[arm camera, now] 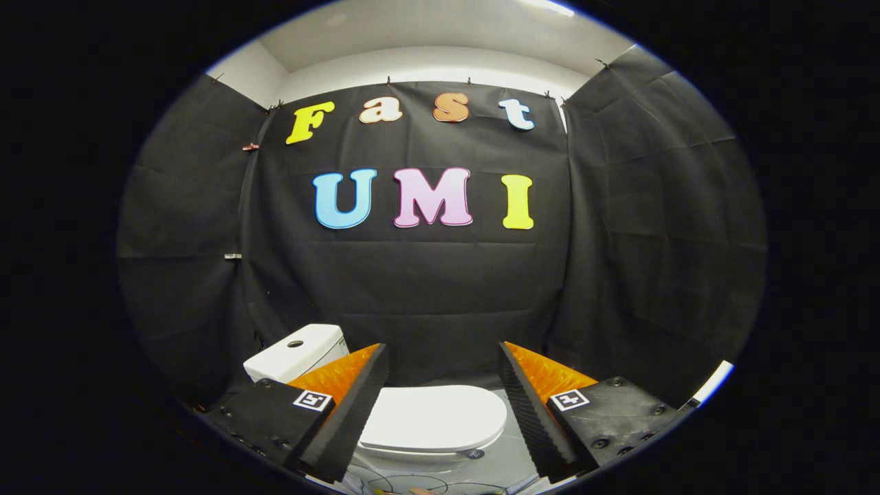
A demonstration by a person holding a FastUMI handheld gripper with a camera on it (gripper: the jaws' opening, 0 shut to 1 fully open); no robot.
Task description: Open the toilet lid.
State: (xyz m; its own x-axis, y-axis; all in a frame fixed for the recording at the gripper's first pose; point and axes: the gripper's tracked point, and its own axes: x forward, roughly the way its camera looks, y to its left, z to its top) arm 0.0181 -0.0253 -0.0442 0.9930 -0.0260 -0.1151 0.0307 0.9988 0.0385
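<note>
Toilet lid (433, 416) lies closed on the bowl in front of the tank (297, 352), and wide-open, empty fingers (443, 405) may slip off its smooth thin edge.

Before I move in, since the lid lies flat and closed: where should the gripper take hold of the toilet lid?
Probably at the front lip of the toilet lid, the rounded edge farthest from the tank. The hinge likely sits at the tank end, so the front edge swings up. The open gripper frames the lid, apart from it; lower it and hook under the overhanging lip.
</note>
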